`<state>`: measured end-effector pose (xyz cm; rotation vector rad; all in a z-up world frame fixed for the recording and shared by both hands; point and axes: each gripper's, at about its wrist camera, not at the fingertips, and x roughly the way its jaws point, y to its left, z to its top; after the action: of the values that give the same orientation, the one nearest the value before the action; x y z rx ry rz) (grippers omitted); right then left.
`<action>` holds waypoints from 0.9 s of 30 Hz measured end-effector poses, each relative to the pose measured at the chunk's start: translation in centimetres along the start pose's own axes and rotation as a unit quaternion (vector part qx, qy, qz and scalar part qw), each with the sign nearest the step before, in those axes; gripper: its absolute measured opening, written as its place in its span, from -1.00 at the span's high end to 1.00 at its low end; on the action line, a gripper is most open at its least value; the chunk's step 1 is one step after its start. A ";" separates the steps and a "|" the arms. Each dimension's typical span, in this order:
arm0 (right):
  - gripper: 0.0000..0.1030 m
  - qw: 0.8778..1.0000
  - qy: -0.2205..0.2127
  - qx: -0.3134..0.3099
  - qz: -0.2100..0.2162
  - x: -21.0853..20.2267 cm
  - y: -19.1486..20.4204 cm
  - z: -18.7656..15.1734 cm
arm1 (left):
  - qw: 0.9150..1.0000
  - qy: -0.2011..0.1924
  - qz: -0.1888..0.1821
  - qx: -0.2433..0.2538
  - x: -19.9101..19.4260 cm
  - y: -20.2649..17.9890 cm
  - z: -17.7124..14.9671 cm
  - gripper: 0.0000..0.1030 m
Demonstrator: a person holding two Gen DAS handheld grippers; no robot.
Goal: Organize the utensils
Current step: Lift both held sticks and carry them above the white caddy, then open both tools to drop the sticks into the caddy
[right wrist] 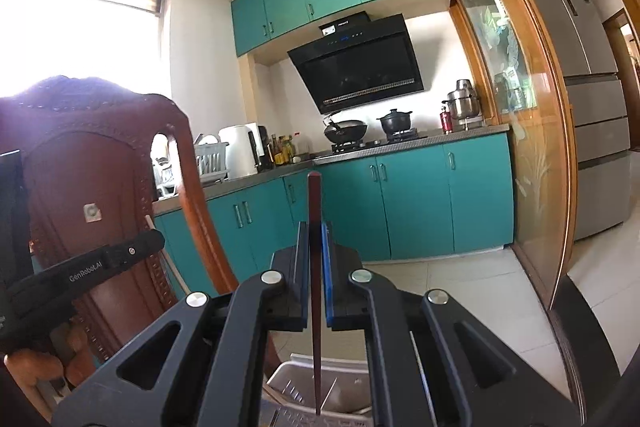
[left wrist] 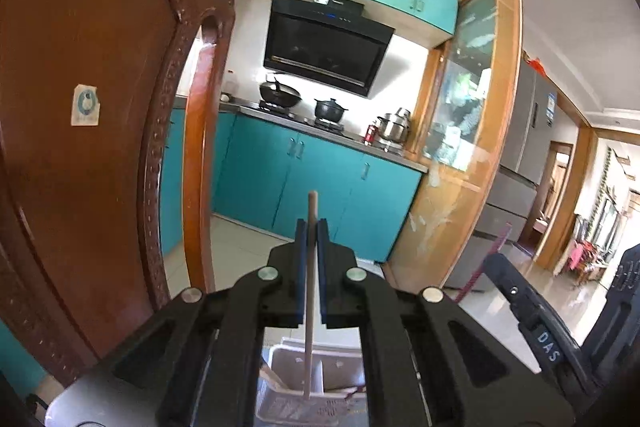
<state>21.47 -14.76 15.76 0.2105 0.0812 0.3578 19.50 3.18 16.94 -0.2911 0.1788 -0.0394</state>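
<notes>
— What's in your right gripper (right wrist: 316, 227)?

— My jaws are clamped on a dark red chopstick (right wrist: 315, 267), upright. Its lower tip hangs in a grey utensil holder (right wrist: 298, 383) at six o'clock. At nine o'clock, my left gripper (right wrist: 86, 273) crosses a carved wooden chair (right wrist: 100, 163).

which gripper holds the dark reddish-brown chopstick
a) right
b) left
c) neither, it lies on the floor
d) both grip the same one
a: in the right wrist view the right gripper is shut on the dark reddish-brown chopstick, held upright over the pale plastic utensil holder; the left gripper clamps a light wooden chopstick instead.
</notes>
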 end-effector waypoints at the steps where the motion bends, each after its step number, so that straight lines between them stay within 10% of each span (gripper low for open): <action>1: 0.87 1.000 -0.001 -0.003 -0.003 0.1 -0.1 0.0 | 1.000 -0.004 0.004 -0.003 0.4 0.1 0.0 0.89; 20: 0.84 0.995 0.064 -0.075 -0.012 1.8 -0.5 -6.4 | 0.993 0.084 0.037 0.073 6.8 -2.0 -7.1 0.89; 27: 0.13 0.996 0.048 -0.077 -0.007 -3.2 -0.7 -6.6 | 0.992 0.087 0.030 0.082 4.4 -2.0 -7.7 0.69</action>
<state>18.00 -15.26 9.31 0.0406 0.1500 0.3579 22.37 -1.23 9.56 -0.1175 0.3550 -0.0198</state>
